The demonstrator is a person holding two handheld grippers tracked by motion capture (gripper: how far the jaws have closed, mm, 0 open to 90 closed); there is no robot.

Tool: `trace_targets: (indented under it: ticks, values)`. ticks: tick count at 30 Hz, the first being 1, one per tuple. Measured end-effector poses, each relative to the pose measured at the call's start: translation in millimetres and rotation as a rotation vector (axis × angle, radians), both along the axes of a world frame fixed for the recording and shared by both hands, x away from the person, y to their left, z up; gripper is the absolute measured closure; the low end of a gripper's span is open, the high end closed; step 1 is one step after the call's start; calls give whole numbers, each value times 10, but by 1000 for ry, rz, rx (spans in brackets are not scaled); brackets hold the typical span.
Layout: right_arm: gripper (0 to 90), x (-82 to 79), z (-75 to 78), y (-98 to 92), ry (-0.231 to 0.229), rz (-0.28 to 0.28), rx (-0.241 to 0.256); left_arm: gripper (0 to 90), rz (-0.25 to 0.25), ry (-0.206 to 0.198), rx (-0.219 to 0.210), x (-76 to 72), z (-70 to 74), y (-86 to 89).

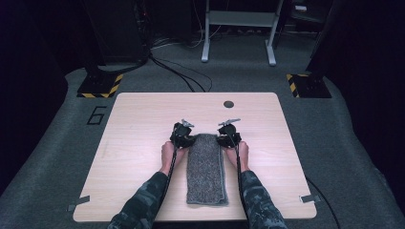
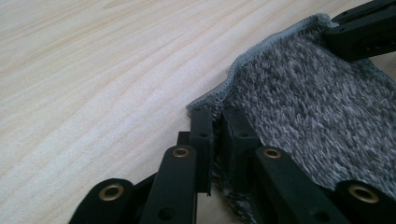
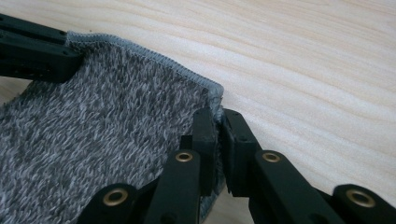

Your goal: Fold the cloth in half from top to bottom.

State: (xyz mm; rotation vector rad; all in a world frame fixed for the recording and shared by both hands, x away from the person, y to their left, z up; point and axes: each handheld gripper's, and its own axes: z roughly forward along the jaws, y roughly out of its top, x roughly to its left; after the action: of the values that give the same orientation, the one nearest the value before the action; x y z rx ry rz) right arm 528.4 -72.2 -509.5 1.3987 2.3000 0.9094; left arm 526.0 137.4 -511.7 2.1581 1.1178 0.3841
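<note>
**Both far corners of the towel pinched**

Near the middle of the high view, slightly low of centre, a grey folded towel point(image 1: 206, 168) lies flat on my wooden table point(image 1: 138, 129), its long side running from the bottom of the frame upward. My left gripper point(image 1: 183, 135) sits at its upper left corner and my right gripper point(image 1: 228, 134) at its upper right.

At the lower centre of the left gripper view, my left jaws are pressed together on the towel's hemmed corner, with the edge puckering upward from the grip. At the lower centre of the right gripper view, my right jaws are likewise clamped on the stitched corner there. Each view also shows the other gripper at the far corner, in its upper edge.

I judge the towel soft, limp and light: it will drape and sag between my two holds rather than keep its shape. Its looped pile looks grippy, not slippery, and nothing about it seems fragile. The hemmed corners are the sensible hold, since the stitching is firmer. The folded layers may slide apart if only the top one is caught; I cannot tell how many layers each grip holds.
</note>
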Motion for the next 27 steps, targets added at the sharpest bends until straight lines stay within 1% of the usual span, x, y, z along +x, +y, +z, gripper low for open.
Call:
trace_targets:
  ticks: [2, 3, 5, 10, 11, 12, 13, 15, 17, 18, 20, 22, 24, 25, 26, 27]
  values:
    - [847, -19, -3, -2, -2, -8, 5, 856, -1, 1, 2, -11, 4, 6]
    - [848, -30, -8, -13, -10, -7, 10, 858, 2, 0, -5, -14, 1, 10]
    - [849, -51, -9, -33, -7, -14, 22, 860, 9, -1, -18, -16, -3, 24]
    - [849, -95, 10, -57, -28, -16, 26, 861, 10, -14, -22, -44, 39, 44]
    - [849, -100, 19, -68, -47, -11, 22, 861, 9, -20, -25, -47, 46, 48]
    - [849, -103, 26, -72, -49, -8, 25, 862, 10, -22, -27, -53, 60, 51]
    - [849, -117, 40, -69, -47, -14, 32, 861, 4, -27, -26, -55, 76, 59]
    - [849, -129, 78, -80, -69, -11, 39, 861, 13, -42, -38, -69, 102, 58]
    - [849, -151, 123, -78, -83, -8, 42, 861, 3, -54, -32, -81, 149, 72]
    - [850, -156, 146, -81, -100, 1, 36, 860, 10, -61, -39, -88, 160, 68]
    - [849, -172, 180, -75, -108, -5, 34, 861, 10, -72, -42, -96, 191, 70]
    - [849, -173, 203, -82, -128, 4, 36, 860, 12, -82, -44, -101, 222, 73]
    - [849, -176, 241, -86, -125, 2, 50, 860, 8, -88, -43, -99, 256, 84]
    - [849, -170, 262, -104, -140, 17, 43, 860, 9, -97, -44, -99, 275, 88]
    - [848, -175, 292, -97, -140, 5, 62, 860, 11, -107, -41, -101, 300, 90]
    - [848, -171, 330, -105, -150, 13, 59, 861, 11, -111, -43, -102, 314, 92]
